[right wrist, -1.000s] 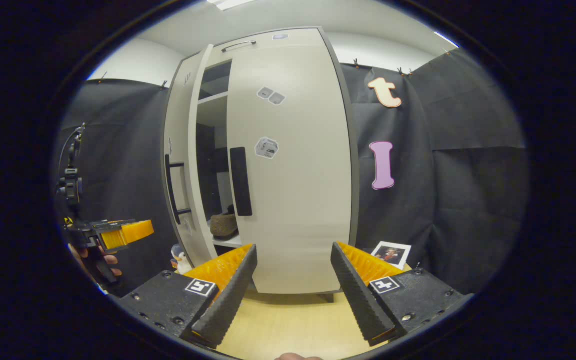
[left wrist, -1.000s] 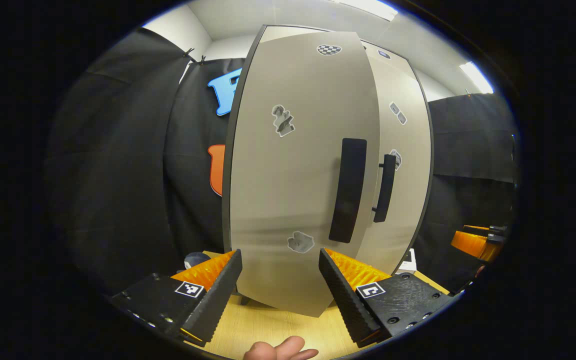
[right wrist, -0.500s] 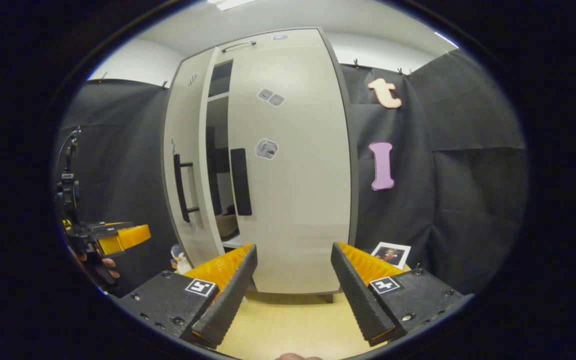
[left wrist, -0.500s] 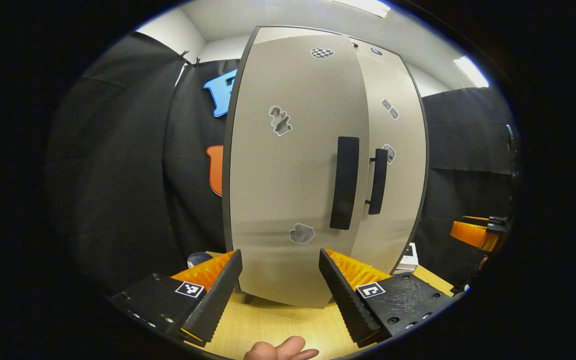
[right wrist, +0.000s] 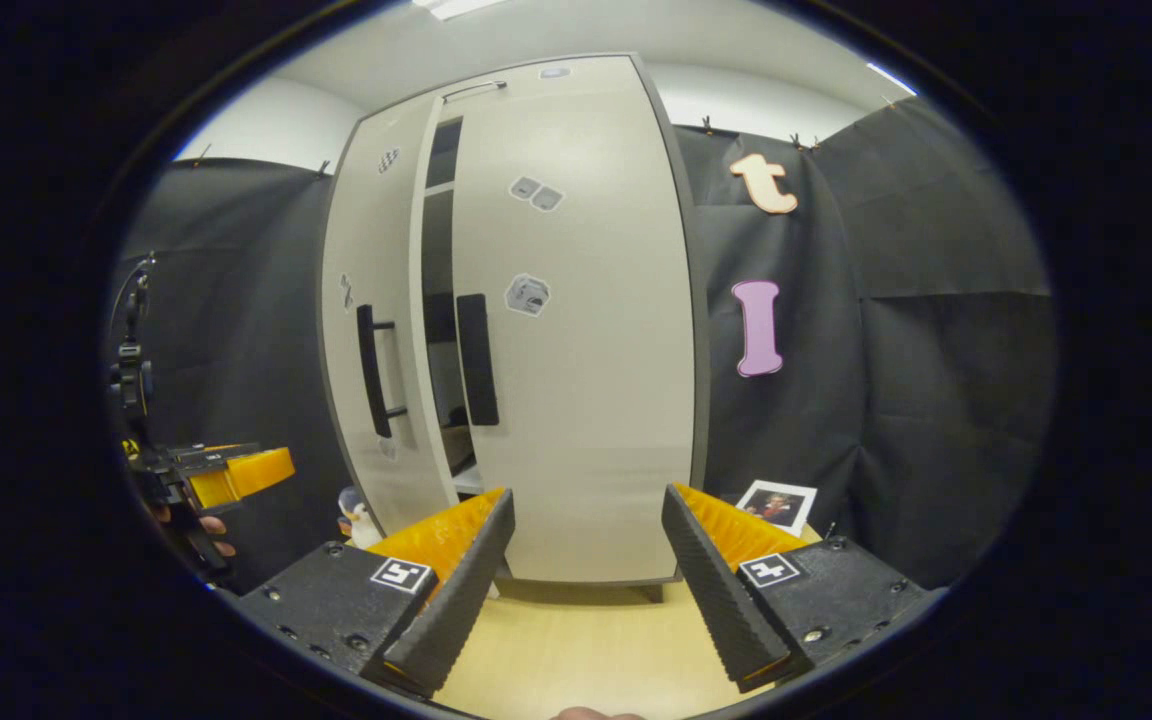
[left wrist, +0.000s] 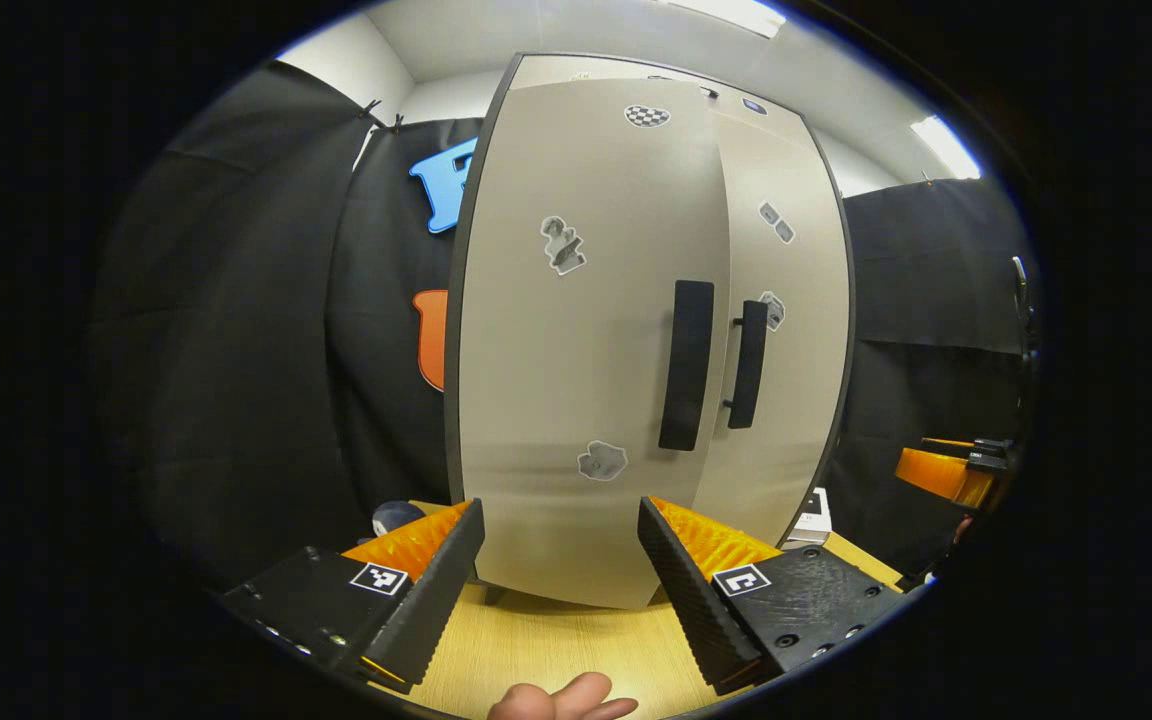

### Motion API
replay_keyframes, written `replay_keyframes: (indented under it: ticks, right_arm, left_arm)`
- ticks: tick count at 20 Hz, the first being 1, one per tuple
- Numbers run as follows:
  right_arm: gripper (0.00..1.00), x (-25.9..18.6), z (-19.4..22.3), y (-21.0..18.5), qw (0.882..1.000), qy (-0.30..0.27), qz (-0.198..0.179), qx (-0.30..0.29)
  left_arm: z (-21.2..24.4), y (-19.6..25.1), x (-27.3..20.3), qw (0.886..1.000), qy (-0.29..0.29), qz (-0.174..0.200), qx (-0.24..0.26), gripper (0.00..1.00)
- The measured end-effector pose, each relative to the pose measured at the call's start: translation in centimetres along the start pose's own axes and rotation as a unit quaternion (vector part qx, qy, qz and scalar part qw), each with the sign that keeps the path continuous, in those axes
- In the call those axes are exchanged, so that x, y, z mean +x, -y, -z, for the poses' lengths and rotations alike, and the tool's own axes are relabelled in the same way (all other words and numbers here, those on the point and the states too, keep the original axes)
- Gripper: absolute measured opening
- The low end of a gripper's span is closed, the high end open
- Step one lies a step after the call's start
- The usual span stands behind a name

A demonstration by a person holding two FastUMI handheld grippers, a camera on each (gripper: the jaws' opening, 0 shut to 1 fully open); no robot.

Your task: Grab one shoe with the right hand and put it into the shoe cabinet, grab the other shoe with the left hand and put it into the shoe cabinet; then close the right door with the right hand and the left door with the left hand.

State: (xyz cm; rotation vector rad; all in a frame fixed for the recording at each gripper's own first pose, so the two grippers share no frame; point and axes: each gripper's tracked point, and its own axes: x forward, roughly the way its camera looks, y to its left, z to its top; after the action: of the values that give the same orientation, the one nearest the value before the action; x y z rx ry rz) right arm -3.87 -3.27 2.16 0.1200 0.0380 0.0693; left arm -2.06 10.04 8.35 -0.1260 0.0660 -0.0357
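The shoe cabinet (right wrist: 536,330) stands upright on the wooden table (right wrist: 576,650), at about 12 o'clock from both cameras. In the right gripper view its right door (right wrist: 586,350) lies flush, while the left door (right wrist: 371,330) stands slightly ajar, a dark slit showing between the two with a shelf edge inside (what lies on it is too dark to make out). The left gripper (left wrist: 561,555) has its jaws spread wide and empty, hanging just short of the left door's face; the right gripper (right wrist: 586,545) is likewise parted and holds nothing, facing the right door. The doors look like stiff, light laminate panels on hinges, likely to swing freely under a gentle push. The slick face gives no grip, so I would press flat near the free edge, beside the left door's handle (left wrist: 686,365) at roughly 1 o'clock from the left gripper, rather than pinch the bar.
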Motion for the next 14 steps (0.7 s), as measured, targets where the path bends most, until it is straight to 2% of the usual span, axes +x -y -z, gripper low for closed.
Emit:
replay_keyframes:
  ticks: [14]
  right_arm:
    - [0.97, -0.38, -0.34, -0.78, 1.0, 0.003, -0.004, 0.005]
  left_arm:
    - [-0.42, -0.75, -1.11, 1.0, 0.003, -0.004, 0.0, 0.95]
